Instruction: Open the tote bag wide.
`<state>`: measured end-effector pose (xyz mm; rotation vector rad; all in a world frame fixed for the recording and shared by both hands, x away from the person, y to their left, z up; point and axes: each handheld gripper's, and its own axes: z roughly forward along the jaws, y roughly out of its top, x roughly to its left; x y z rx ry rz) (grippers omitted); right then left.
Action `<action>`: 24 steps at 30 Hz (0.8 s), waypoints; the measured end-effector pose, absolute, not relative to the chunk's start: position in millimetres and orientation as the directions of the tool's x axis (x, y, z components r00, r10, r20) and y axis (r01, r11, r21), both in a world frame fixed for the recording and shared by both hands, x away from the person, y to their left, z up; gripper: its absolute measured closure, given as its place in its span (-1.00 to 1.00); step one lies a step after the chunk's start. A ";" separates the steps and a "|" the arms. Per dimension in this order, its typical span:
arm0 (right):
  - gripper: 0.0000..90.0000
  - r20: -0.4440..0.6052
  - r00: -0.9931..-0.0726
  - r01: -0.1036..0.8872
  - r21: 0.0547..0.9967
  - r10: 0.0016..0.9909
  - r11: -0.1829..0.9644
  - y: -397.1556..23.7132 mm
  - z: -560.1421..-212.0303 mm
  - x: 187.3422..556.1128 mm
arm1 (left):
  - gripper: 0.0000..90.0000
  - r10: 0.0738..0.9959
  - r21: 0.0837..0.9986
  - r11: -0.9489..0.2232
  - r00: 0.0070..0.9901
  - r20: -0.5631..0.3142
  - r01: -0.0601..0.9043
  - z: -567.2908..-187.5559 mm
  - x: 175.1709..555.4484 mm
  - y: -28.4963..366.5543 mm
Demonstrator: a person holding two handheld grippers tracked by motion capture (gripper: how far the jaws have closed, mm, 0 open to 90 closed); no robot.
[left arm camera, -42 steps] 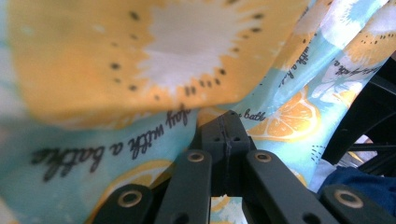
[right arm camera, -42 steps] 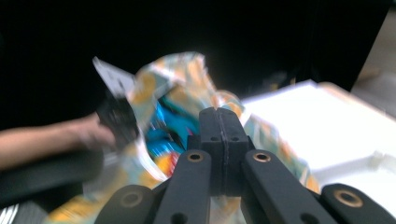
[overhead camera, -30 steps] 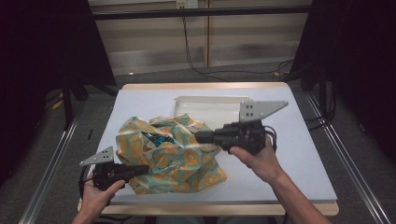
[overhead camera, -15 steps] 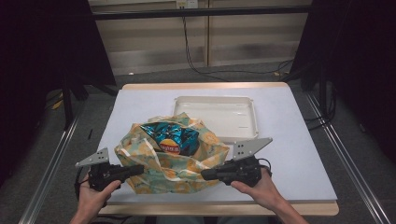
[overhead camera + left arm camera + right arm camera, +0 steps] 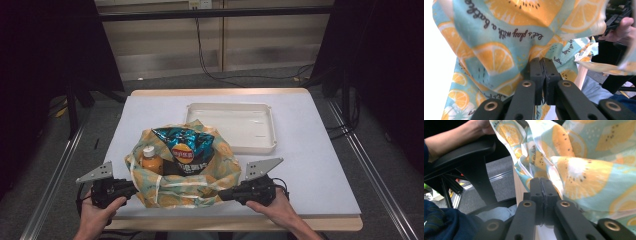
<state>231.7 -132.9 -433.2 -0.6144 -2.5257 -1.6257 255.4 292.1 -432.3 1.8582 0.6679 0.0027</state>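
Observation:
A cloth bag (image 5: 180, 189) printed with orange slices sits at the near middle of the white table (image 5: 320, 165). Its mouth gapes upward, showing a blue chips packet (image 5: 184, 147) and an orange bottle (image 5: 149, 160) inside. My left gripper (image 5: 132, 187) is shut on the bag's left edge, and my right gripper (image 5: 223, 195) is shut on its right edge, both low near the tabletop. In the left gripper view the jaws of the left gripper (image 5: 542, 60) meet with the bag's fabric (image 5: 499, 32) bunched at the tips. The right gripper view shows the right gripper (image 5: 540, 180) the same way against the fabric (image 5: 586, 175).
An empty white tray (image 5: 272, 127) lies behind the bag toward the right. The table's wooden front edge (image 5: 310, 222) runs just under both hands. Metal rails run along the floor on either side of the table.
My right gripper has come down from above the bag to its near right edge. The bag's mouth has spread, uncovering the chips packet and the bottle. The left gripper has stayed put.

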 end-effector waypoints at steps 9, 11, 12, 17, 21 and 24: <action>0.56 0.194 -0.926 0.290 0.916 0.324 0.279 -149.1 -393.6 229.1 | 0.80 0.453 0.898 -0.208 0.852 -0.263 0.388 -410.6 244.8 299.7; 0.49 0.195 -0.922 0.291 0.918 0.333 0.268 -152.1 -392.1 230.0 | 0.76 0.454 0.903 -0.201 0.853 -0.257 0.379 -405.3 245.3 302.0; 0.48 0.195 -0.920 0.293 0.918 0.339 0.268 -153.3 -391.5 229.9 | 0.74 0.456 0.907 -0.200 0.854 -0.250 0.372 -401.9 245.7 303.5; 0.50 0.185 -0.910 0.289 0.925 0.372 0.247 -160.7 -382.9 235.0 | 0.70 0.468 0.921 -0.192 0.857 -0.217 0.338 -383.8 246.9 308.9; 0.55 0.169 -0.895 0.277 0.936 0.412 0.219 -167.1 -372.3 243.0 | 0.69 0.463 0.936 -0.155 0.860 -0.213 0.315 -370.5 250.2 310.9; 0.55 0.166 -0.882 0.277 0.939 0.441 0.202 -170.3 -367.6 252.4 | 0.62 0.460 0.940 -0.172 0.868 -0.188 0.294 -360.9 253.9 306.8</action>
